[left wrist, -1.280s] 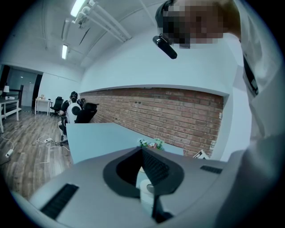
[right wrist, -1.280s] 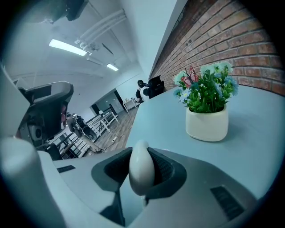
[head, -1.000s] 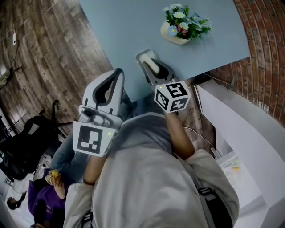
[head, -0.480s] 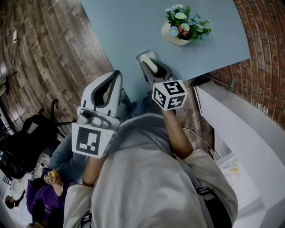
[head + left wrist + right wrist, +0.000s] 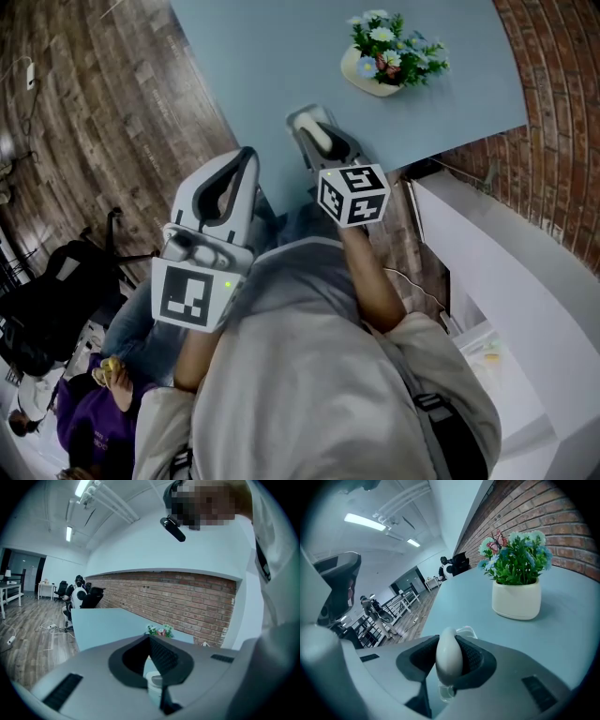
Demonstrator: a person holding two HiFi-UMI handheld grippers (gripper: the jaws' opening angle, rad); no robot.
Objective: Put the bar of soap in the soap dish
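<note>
The counter [image 5: 262, 56] is rendered in pale blue; the bar of soap [image 5: 449, 659] is seen as off-white, the soap dish [image 5: 468, 631] as clear; the left tongs [image 5: 242, 161] and right tongs [image 5: 315, 129] are finished in grey, with black ribbed pads [image 5: 472, 657]; the brick wall [image 5: 553, 103] is shown red-brown; the floor [image 5: 94, 112] is laid in dark brown planks.

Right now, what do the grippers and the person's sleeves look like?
The left gripper and right gripper are smooth light-grey shells with dark ribbed jaws; each carries a white cube of black square markers. The person wears a light-grey short-sleeved top.
</note>
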